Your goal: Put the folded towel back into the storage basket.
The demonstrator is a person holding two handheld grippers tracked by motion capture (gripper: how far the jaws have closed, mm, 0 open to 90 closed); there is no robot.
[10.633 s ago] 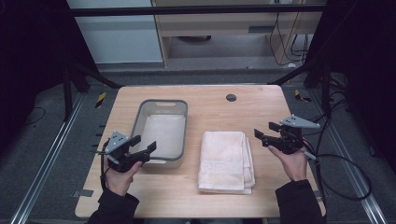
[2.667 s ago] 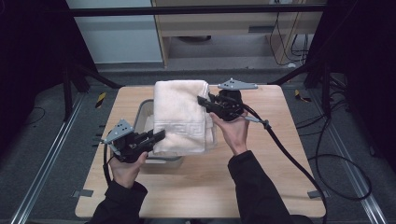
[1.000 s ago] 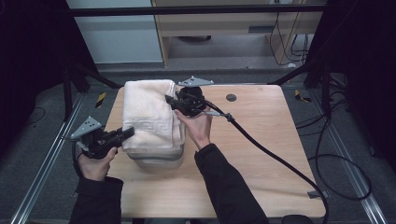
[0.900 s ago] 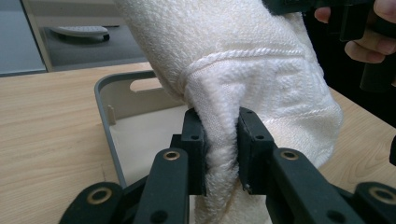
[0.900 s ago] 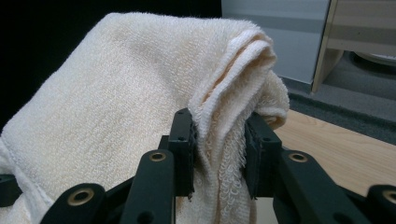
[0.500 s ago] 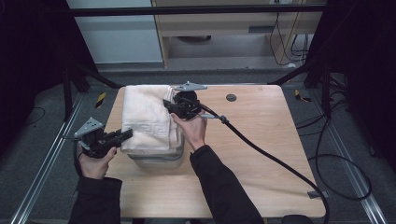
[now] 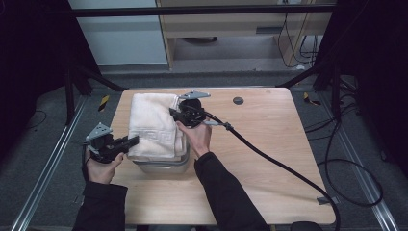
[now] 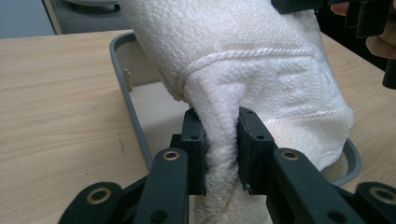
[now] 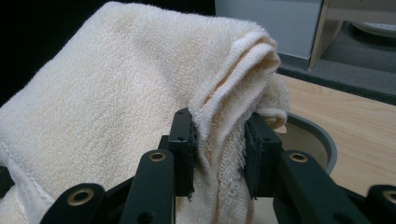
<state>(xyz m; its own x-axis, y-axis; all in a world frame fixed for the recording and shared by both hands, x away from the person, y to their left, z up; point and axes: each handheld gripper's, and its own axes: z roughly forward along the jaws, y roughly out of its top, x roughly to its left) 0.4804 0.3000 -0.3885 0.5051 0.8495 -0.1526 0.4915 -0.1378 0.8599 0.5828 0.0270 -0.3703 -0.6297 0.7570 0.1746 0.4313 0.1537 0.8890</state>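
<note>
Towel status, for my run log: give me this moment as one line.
left tool: shut on towel | right tool: shut on towel | towel: held above grey bin | table: wood

High view: table (image 7: 269,144) lit evenly from above, surroundings fall off to near black, picture soft and low-res with faint shadow under the bin (image 7: 161,166). Gripper views are bright and sharp on the towel (image 8: 261,60) weave, backgrounds blurred; right one warmer, dark upper-left corner, no glare anywhere
</note>
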